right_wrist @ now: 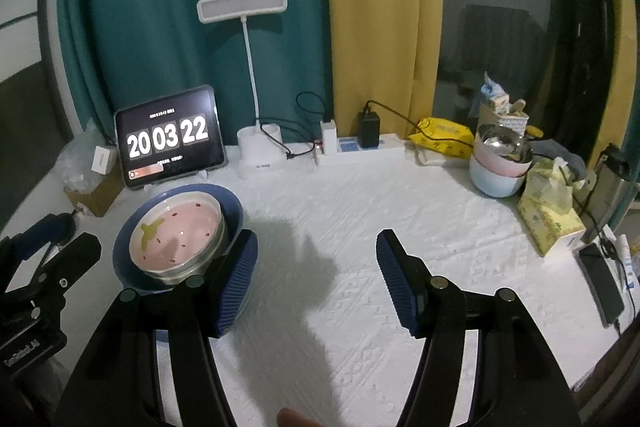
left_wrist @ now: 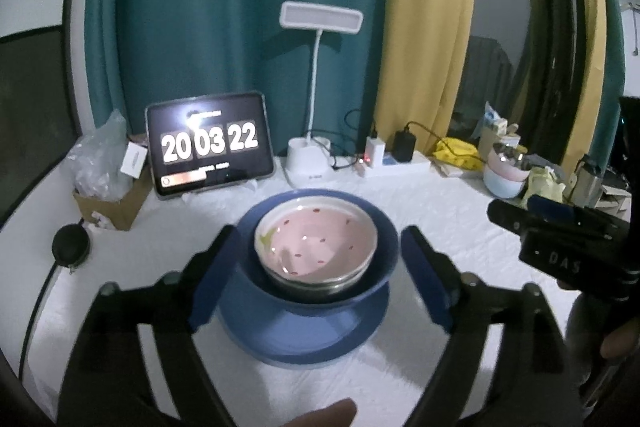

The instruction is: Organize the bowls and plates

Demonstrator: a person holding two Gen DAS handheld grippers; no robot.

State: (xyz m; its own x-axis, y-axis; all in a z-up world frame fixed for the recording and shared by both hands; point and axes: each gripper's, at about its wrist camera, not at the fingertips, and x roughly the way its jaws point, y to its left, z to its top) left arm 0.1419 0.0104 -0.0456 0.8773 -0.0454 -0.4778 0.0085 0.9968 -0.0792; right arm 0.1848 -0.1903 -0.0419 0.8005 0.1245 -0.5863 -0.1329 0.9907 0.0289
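A pink strawberry-patterned bowl sits nested in a metal bowl, inside a blue bowl, all on a blue plate on the white tablecloth. My left gripper is open, its blue pads standing either side of the stack and clear of the bowls. In the right wrist view the same stack lies at the left, beside the left pad of my right gripper. That gripper is open over bare cloth with nothing between its fingers.
Along the back stand a tablet clock, a white desk lamp and a power strip. A cardboard box sits far left. Stacked pastel bowls, a tissue pack and a phone crowd the right edge.
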